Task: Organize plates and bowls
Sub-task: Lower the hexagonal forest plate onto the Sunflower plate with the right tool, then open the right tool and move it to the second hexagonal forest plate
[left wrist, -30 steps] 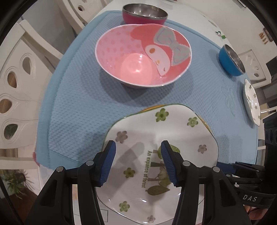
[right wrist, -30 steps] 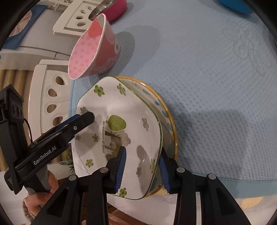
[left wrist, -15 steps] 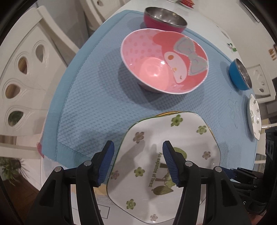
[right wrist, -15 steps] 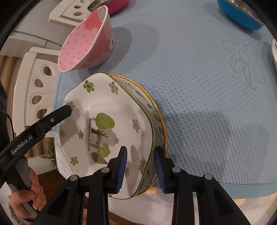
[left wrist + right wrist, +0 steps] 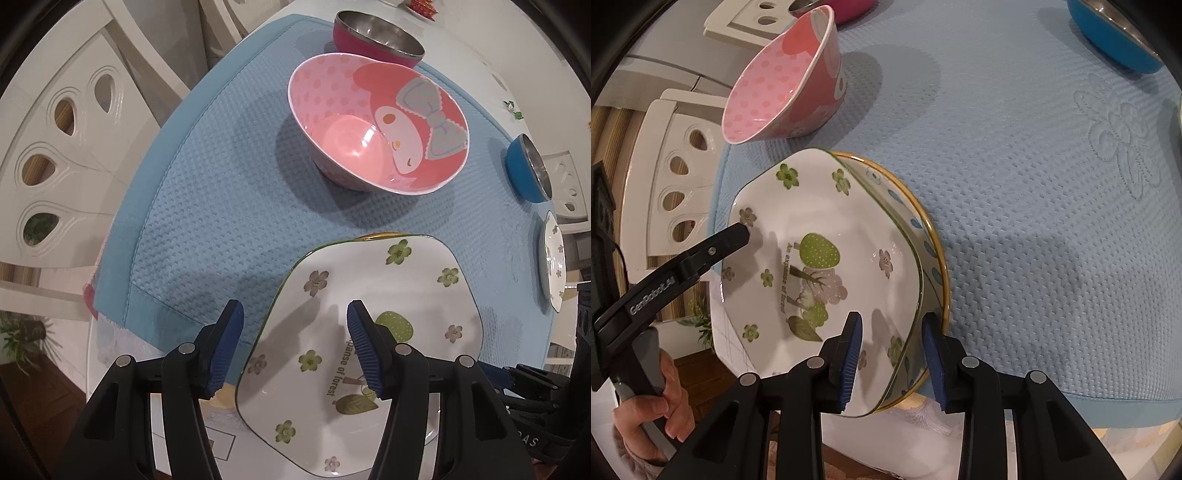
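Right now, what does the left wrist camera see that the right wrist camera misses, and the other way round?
Only the left wrist view shows the inside of the pink cartoon bowl, the whole magenta steel bowl and a small floral dish at the mat's far edge. Only the right wrist view shows the yellow-rimmed plate under the floral plate, a hand and the right claw astride both rims, opening. Both share the floral plate, blue mat, blue bowl and left claw.

Left wrist view: steeply down, close over floral plate point(image 5: 369, 332), facing along blue mat point(image 5: 221, 206). Right wrist view: steeply down at plate's opposite rim. Shared: plate, pink bowl point(image 5: 783, 85), mat
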The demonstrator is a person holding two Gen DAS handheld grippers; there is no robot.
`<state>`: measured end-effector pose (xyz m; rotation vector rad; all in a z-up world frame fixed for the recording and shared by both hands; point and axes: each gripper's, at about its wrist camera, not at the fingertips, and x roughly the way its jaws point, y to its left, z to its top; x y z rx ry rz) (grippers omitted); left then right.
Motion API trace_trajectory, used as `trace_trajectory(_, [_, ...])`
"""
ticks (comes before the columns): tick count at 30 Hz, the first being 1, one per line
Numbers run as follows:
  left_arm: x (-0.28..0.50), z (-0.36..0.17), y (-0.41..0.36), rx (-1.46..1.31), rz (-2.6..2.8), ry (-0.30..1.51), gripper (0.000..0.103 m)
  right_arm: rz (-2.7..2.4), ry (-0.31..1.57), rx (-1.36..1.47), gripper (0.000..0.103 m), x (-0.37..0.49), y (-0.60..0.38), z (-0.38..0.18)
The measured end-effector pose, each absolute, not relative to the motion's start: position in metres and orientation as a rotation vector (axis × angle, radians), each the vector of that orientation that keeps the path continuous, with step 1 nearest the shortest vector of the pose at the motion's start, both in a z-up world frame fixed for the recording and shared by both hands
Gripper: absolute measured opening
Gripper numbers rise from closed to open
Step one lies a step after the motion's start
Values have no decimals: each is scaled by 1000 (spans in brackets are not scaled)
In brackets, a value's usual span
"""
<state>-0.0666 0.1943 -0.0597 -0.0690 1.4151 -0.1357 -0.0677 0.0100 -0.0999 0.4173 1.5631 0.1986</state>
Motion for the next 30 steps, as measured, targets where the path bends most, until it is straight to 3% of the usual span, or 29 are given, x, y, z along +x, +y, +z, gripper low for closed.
trace_trajectory(5, [-69,-61,189,-64,-124,1422,60,229,1558,422,35,-71,4,-97])
trace_trajectory(10, [-68,-61,187,-71,-86,1439,69,267,1543,435,48,-73,-1,-90])
trace_trajectory(30, [-81,-32,129,-111,-38,1421,69,318,1540,449,49,-79,-64,-76])
